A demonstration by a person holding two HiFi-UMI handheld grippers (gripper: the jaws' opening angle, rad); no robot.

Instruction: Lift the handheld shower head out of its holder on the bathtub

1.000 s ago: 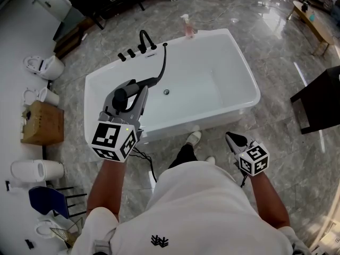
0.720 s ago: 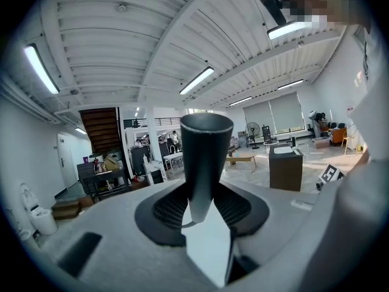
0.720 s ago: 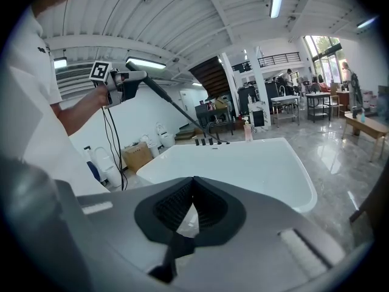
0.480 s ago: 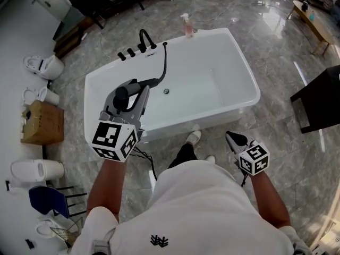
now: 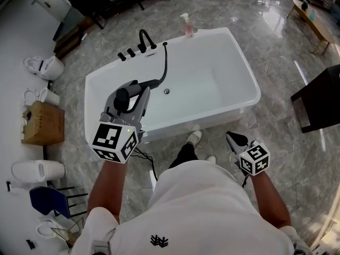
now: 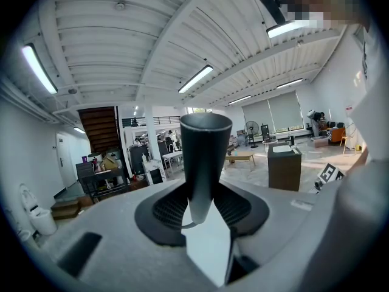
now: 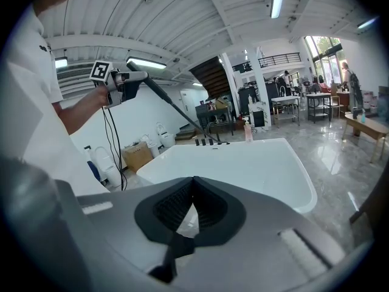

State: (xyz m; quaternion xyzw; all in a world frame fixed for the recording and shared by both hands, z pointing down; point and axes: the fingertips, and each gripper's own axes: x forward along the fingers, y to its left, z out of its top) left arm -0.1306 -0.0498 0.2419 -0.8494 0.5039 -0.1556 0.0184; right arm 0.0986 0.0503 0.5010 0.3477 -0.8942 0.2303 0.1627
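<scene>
My left gripper (image 5: 133, 92) is shut on the black handheld shower head (image 5: 122, 96) and holds it in the air over the near left corner of the white bathtub (image 5: 242, 68). Its black hose (image 5: 162, 67) runs from the head to the tub deck beside the black faucet (image 5: 144, 37). In the left gripper view the dark handle (image 6: 205, 157) stands upright between the pads. The right gripper view shows the shower head (image 7: 131, 81) raised at the left, its hose (image 7: 173, 108) slanting down to the tub (image 7: 255, 163). My right gripper (image 5: 234, 138) hangs low at my right side, shut and holding nothing.
A pink bottle (image 5: 187, 26) stands on the tub's far rim. Toilets (image 5: 43, 66) and a cardboard box (image 5: 42, 122) line the left wall. A black table (image 5: 321, 101) is at the right, a bench (image 5: 312, 19) beyond it. My feet (image 5: 194, 137) are at the tub's near side.
</scene>
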